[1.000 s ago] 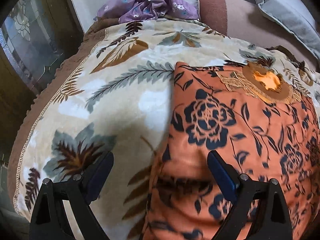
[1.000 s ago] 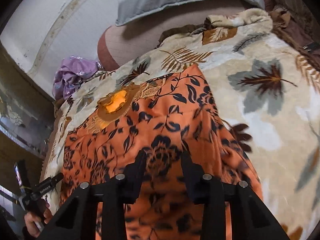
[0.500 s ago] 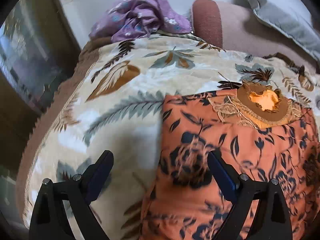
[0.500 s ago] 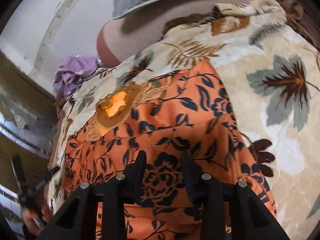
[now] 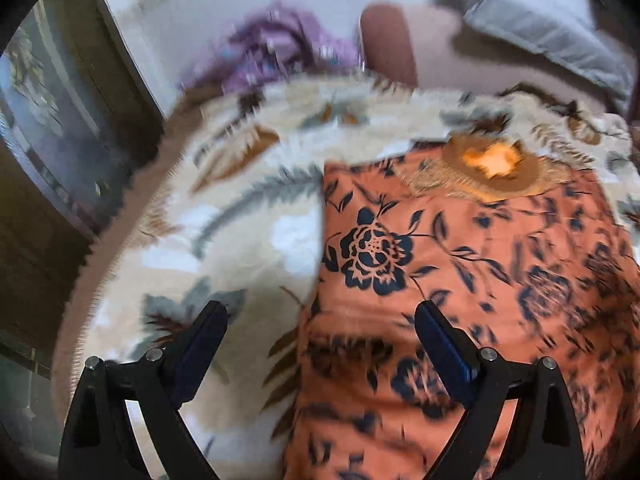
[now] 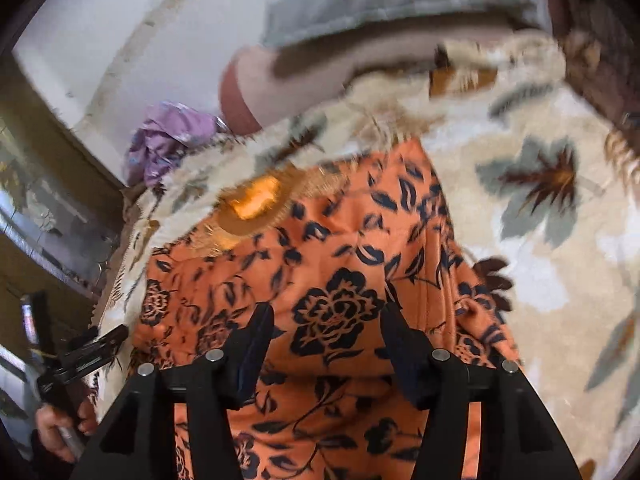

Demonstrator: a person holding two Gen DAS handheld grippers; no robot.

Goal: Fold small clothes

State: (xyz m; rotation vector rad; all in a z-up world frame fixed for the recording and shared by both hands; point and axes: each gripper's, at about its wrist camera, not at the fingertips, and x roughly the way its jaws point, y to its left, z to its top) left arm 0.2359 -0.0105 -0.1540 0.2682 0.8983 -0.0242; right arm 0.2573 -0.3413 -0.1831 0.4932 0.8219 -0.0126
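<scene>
An orange garment (image 5: 460, 260) with dark blue flowers lies flat on the leaf-patterned blanket (image 5: 240, 220), its brown embroidered neckline (image 5: 492, 160) at the far end. My left gripper (image 5: 320, 312) hovers open over the garment's left edge, one finger above the blanket and one above the cloth. In the right wrist view, my right gripper (image 6: 326, 316) hangs over the middle of the garment (image 6: 340, 280). Its jaws are opening, with no cloth pinched between them. The left gripper (image 6: 80, 356) shows there at the lower left, held by a hand (image 6: 60, 428).
A crumpled purple cloth (image 5: 272, 52) lies at the blanket's far left corner beside a brown bolster (image 5: 388, 40). A grey pillow (image 5: 540, 28) rests behind it. Dark wooden furniture (image 5: 60, 160) borders the bed's left side. Bare blanket (image 6: 540, 240) stretches right of the garment.
The right gripper's jaws have spread wider. Both grippers have lifted and drawn back a little, so more of the garment shows. The left gripper stays open.
</scene>
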